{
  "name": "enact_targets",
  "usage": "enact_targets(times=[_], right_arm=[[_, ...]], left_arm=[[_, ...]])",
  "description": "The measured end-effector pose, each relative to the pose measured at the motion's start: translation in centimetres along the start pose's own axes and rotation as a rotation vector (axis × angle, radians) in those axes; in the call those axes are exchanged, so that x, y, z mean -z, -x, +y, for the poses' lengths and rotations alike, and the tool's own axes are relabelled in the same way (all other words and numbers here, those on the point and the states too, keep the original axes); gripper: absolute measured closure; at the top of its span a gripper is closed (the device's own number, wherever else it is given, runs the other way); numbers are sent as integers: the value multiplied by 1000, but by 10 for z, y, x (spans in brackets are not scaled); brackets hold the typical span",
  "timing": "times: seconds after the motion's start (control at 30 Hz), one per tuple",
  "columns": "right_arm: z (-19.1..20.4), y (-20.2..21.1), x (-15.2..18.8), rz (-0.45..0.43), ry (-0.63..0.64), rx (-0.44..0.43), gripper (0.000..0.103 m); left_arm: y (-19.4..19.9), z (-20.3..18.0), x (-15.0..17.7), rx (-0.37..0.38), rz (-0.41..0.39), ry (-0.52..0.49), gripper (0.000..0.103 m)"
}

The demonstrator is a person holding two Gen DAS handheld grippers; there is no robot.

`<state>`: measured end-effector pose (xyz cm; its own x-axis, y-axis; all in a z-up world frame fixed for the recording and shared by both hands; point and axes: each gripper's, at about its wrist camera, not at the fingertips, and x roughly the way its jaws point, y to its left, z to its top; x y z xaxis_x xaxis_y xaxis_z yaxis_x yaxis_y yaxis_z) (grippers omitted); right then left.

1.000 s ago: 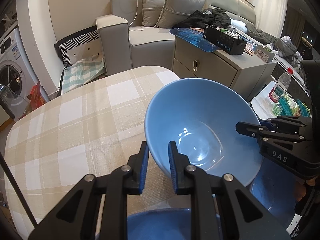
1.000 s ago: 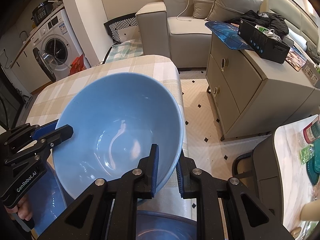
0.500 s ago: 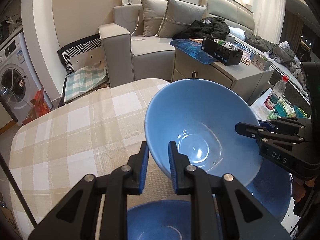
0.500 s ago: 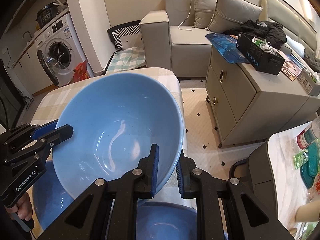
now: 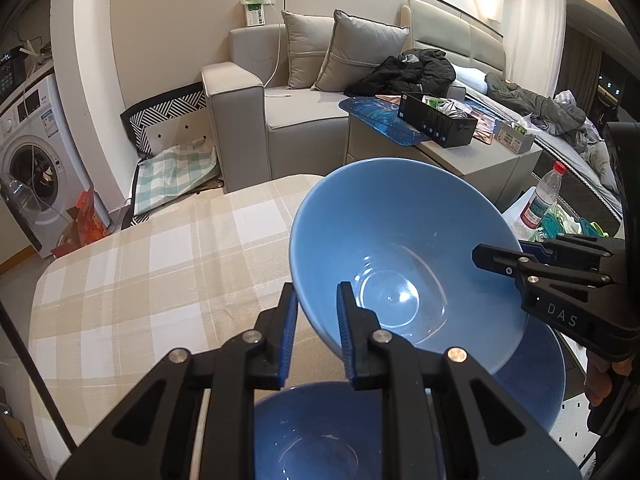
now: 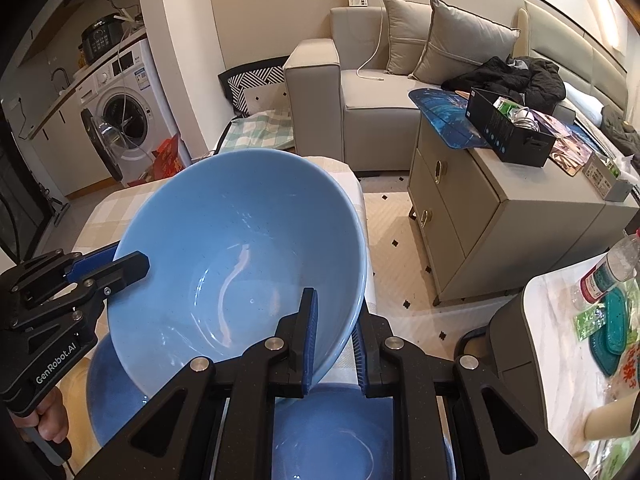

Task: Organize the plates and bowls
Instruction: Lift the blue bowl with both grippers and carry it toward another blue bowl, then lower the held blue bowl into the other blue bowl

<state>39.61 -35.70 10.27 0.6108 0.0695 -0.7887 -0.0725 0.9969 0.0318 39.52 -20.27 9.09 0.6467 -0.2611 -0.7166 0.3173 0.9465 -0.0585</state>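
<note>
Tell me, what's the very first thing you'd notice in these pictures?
A big light blue bowl fills the middle, held up in the air by its rim, with the left tongs pinching one side and the right tongs the other. Under it, two darker blue dishes sit on the checked tablecloth. Behind is a grey sofa.

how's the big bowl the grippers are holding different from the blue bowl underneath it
The held bowl is pinched at opposite rims by the left gripper and right gripper; the lower bowl is gripped by nothing. The held bowl is tilted in the air, the lower one sits level below it. The held bowl looks paler blue, the lower one deeper blue. Both are empty and glossy.
</note>
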Motion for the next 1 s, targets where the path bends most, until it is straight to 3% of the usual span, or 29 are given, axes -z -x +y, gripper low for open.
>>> enact_targets(times=[1.0], right_arm=[[51, 49, 19, -44, 42, -17, 87]], left_arm=[[60, 23, 27, 5, -41, 37, 85]])
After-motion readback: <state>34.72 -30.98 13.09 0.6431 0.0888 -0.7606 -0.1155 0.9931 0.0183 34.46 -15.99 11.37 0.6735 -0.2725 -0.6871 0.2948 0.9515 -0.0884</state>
